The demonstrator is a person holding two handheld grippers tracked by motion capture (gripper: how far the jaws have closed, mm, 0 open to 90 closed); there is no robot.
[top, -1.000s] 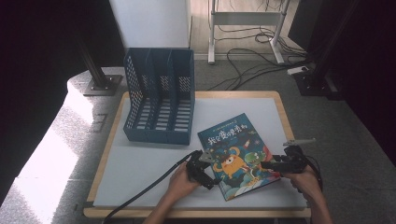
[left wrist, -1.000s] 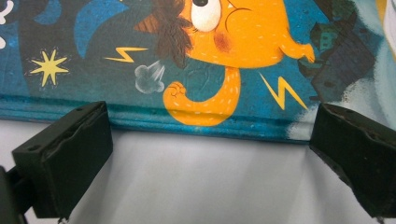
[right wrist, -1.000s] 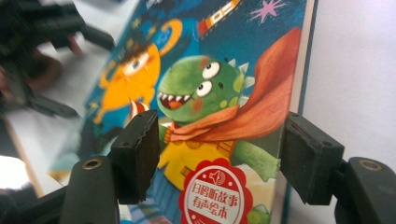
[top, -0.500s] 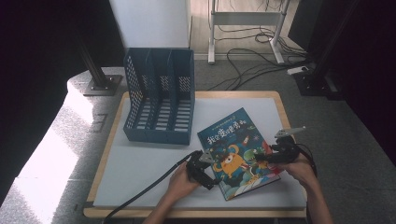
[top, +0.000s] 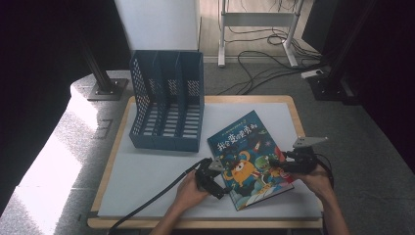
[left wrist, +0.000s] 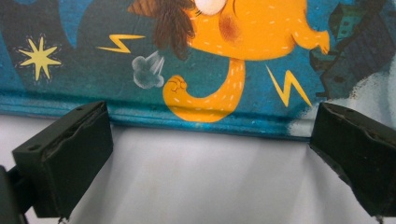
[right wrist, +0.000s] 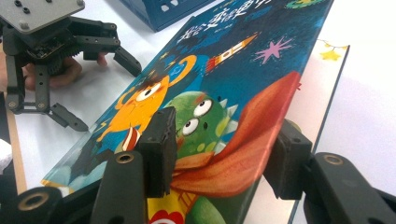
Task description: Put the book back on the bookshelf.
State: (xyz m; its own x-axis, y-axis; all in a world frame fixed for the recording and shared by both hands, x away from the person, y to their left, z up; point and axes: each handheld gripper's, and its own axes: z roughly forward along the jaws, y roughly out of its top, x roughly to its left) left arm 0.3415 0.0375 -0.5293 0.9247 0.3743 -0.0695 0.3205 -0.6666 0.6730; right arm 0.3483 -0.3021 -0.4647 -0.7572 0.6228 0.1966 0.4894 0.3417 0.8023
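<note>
The blue hardcover picture book (top: pixel 248 159), its cover showing an orange creature and a green monster, lies flat on the white desk (top: pixel 147 174), turned at a slant, just in front and to the right of the dark blue perforated plastic file rack (top: pixel 166 105).

The right gripper (top: pixel 274 163) is at the book's right edge. Its jaws have just been closing and now stand about half open, one above the cover (right wrist: pixel 243 93) and one beyond its lifted edge, so the cover corner sits between them; a pale inner page shows beneath. Whether the pads already press on the cover I cannot tell.

The left gripper (top: pixel 219 177) rests at the book's left, spine side, with its jaws spread wide and nothing between them but bare desk; the book's edge (left wrist: pixel 196 122) runs just past their tips. Its black cable (top: pixel 147 208) trails toward the near desk edge.

The file rack stands upright behind the book, close to its far corner but apart from it. Its three compartments open upward and look empty as far as can be seen.

Beyond the desk, well behind the rack, loose cables (top: pixel 264 68) lie on the grey floor around a white metal stand (top: pixel 257 29).
</note>
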